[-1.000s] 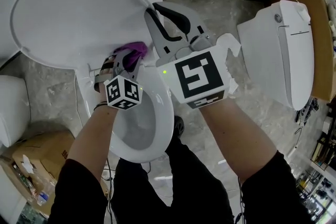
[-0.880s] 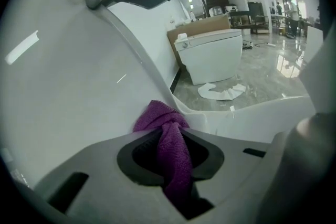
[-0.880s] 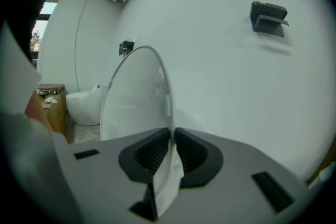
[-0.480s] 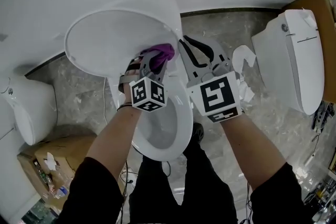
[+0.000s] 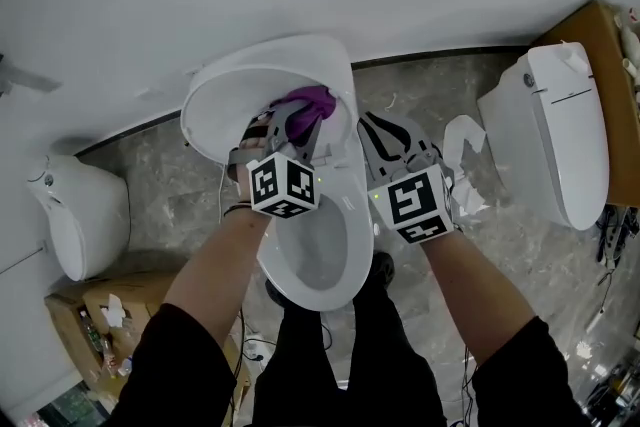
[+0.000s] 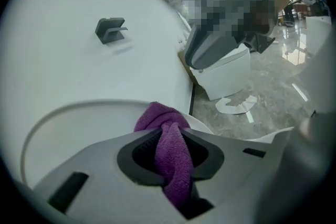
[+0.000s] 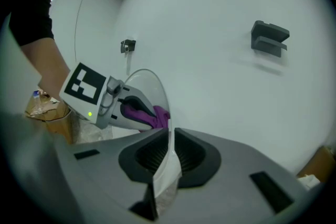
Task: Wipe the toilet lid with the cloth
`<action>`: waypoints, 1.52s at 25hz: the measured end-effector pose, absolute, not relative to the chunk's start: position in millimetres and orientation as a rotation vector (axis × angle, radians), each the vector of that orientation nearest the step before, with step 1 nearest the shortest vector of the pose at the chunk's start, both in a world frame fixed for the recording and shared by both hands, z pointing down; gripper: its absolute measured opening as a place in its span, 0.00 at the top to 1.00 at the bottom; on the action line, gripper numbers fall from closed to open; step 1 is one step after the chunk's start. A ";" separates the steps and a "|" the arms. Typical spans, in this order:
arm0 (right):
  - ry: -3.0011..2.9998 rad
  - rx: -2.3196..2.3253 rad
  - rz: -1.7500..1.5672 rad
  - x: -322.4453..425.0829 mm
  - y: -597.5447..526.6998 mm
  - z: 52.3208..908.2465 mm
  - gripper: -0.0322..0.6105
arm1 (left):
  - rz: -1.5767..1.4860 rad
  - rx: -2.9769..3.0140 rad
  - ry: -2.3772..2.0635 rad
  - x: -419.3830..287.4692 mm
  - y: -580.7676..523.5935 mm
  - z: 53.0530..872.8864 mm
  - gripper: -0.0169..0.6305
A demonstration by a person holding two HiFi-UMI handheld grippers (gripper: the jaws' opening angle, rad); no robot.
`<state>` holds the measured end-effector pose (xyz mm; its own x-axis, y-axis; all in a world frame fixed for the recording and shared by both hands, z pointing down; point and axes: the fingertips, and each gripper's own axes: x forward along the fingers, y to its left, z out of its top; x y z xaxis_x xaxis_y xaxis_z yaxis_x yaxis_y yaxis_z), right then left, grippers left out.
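The white toilet lid (image 5: 250,95) stands raised over the bowl (image 5: 320,250). My left gripper (image 5: 292,127) is shut on a purple cloth (image 5: 308,100) and holds it against the lid's inner face near its right side. In the left gripper view the cloth (image 6: 171,157) bunches between the jaws, in front of the lid (image 6: 73,131). My right gripper (image 5: 372,127) is at the lid's right edge. In the right gripper view its jaws (image 7: 167,157) are shut on that thin white rim (image 7: 168,165), and beyond it I see the left gripper (image 7: 128,107) and the cloth (image 7: 157,117).
A second toilet (image 5: 555,130) stands at the right and a third (image 5: 85,215) at the left. Torn white paper (image 5: 465,150) lies on the marble floor. A cardboard box (image 5: 100,310) sits lower left. A grey bracket (image 6: 110,30) is on the wall.
The head view has drawn back, so the toilet looks smaller. The lid now appears more upright. Both grippers keep their hold: the left on the cloth, the right at the lid's edge.
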<state>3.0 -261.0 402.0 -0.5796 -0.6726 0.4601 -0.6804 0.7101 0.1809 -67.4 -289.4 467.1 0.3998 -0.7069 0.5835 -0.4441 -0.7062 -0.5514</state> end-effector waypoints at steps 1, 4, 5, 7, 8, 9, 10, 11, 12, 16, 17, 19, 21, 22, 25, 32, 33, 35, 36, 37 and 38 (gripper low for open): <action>-2.416 1.021 0.016 -0.3 -263.3 402.9 0.89 | -1.203 -2.354 1.007 -69.0 -288.0 461.4 0.85; -2.414 0.954 -0.015 -13.2 -272.7 413.4 0.89 | -1.195 -2.363 0.991 -69.4 -274.7 448.5 0.85; -2.409 0.931 -0.027 -17.6 -276.8 418.0 0.89 | -1.188 -2.367 0.989 -70.3 -268.8 443.9 0.85; -2.400 0.900 -0.041 -25.1 -285.7 425.5 0.89 | -1.163 -2.384 1.013 -76.0 -256.1 432.1 0.85; -2.397 0.891 -0.046 -28.0 -289.7 428.0 0.89 | -1.149 -2.396 1.034 -79.8 -249.0 424.8 0.85; -2.396 0.882 -0.050 -30.6 -293.2 429.6 0.89 | -1.135 -2.406 1.056 -84.1 -241.5 417.3 0.85; -2.397 0.873 -0.056 -33.5 -296.4 430.3 0.89 | -1.122 -2.411 1.075 -89.0 -234.2 410.4 0.85; -2.400 0.862 -0.063 -36.8 -299.3 430.3 0.89 | -1.110 -2.414 1.094 -94.7 -227.4 403.8 0.85; -2.402 0.849 -0.072 -40.3 -302.0 430.1 0.89 | -1.094 -2.420 1.121 -100.3 -221.0 396.6 0.85; -2.394 0.791 -0.102 -50.4 -310.7 431.7 0.89 | -1.026 -2.455 1.241 -117.8 -199.0 370.2 0.85; -2.396 0.777 -0.108 -51.3 -311.3 432.4 0.89 | -1.013 -2.460 1.262 -121.0 -194.2 365.5 0.85; -2.407 0.752 -0.119 -51.1 -311.6 433.1 0.89 | -0.985 -2.469 1.306 -126.7 -185.6 355.6 0.85; -2.419 0.720 -0.120 -50.0 -311.7 433.2 0.89 | -0.954 -2.476 1.353 -131.3 -177.8 344.3 0.85; -2.424 0.701 -0.114 -49.9 -311.8 433.3 0.89 | -0.942 -2.477 1.375 -133.1 -174.0 338.8 0.85; -2.456 0.654 -0.032 -50.1 -312.4 435.6 0.89 | -0.923 -2.470 1.432 -137.1 -164.8 325.4 0.85; -2.518 0.617 0.087 -50.4 -312.5 440.3 0.88 | -0.917 -2.414 1.548 -139.2 -151.5 301.7 0.85; -2.519 0.611 0.089 -52.2 -312.6 440.7 0.88 | -0.914 -2.405 1.566 -139.5 -149.8 298.9 0.85; -2.514 0.611 0.095 -55.5 -313.3 442.8 0.85 | -0.915 -2.387 1.601 -141.1 -145.7 295.5 0.85; -2.501 0.618 0.093 -55.6 -315.2 446.6 0.85 | -0.918 -2.379 1.618 -141.9 -143.7 295.0 0.85; -2.483 0.624 0.086 -55.4 -317.4 451.0 0.85 | -0.920 -2.374 1.632 -142.4 -142.0 295.0 0.85; -2.472 0.625 0.079 -56.1 -318.7 453.5 0.85 | -0.921 -2.370 1.645 -142.4 -140.4 294.7 0.85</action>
